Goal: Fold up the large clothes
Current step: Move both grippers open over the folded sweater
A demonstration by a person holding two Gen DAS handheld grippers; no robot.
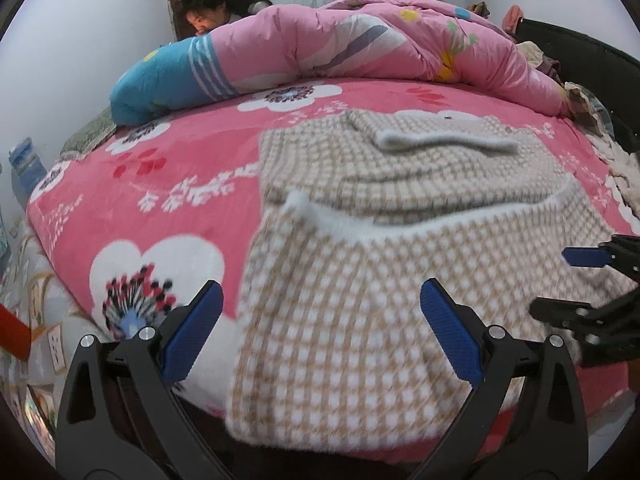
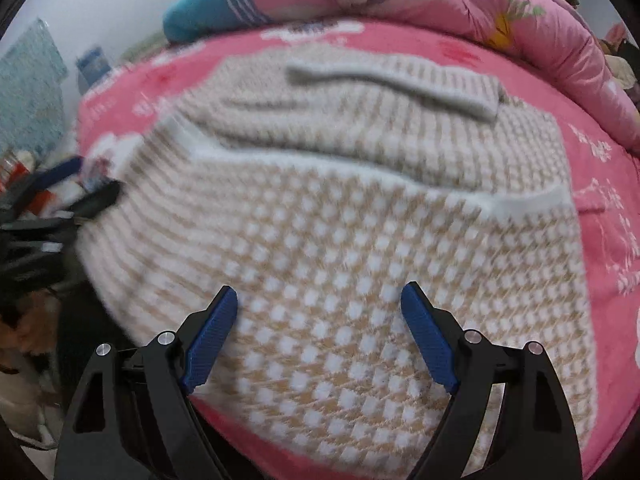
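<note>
Blue pads of my left gripper sit lowest in the left wrist view, jaws spread wide, nothing between them. It hangs over the near edge of the bed; one finger is above the pink floral cover, the other above the sweater.

My right gripper likewise stands apart, with only knit showing in the gap and no pad pressing on it. I hold nothing with either tool.

Sweater: beige-and-white check knit, lying on the bed cover toward the near edge, its lower portion draped over that edge. It is partly folded. A white ribbed band crosses it from side to side, with further layers of knit stacked behind. A pale ribbed strip lies on top toward the far side. I cannot tell which part of the garment each band belongs to.

In the left view the right gripper enters from the right edge, above the sweater's right side. In the right view the left gripper shows at the left edge, beside the sweater's left side; blur prevents finer reading.

Along the far edge of the bed a pink quilt is bunched, with a blue striped end toward the far left corner. A person is partly visible behind it.
</note>
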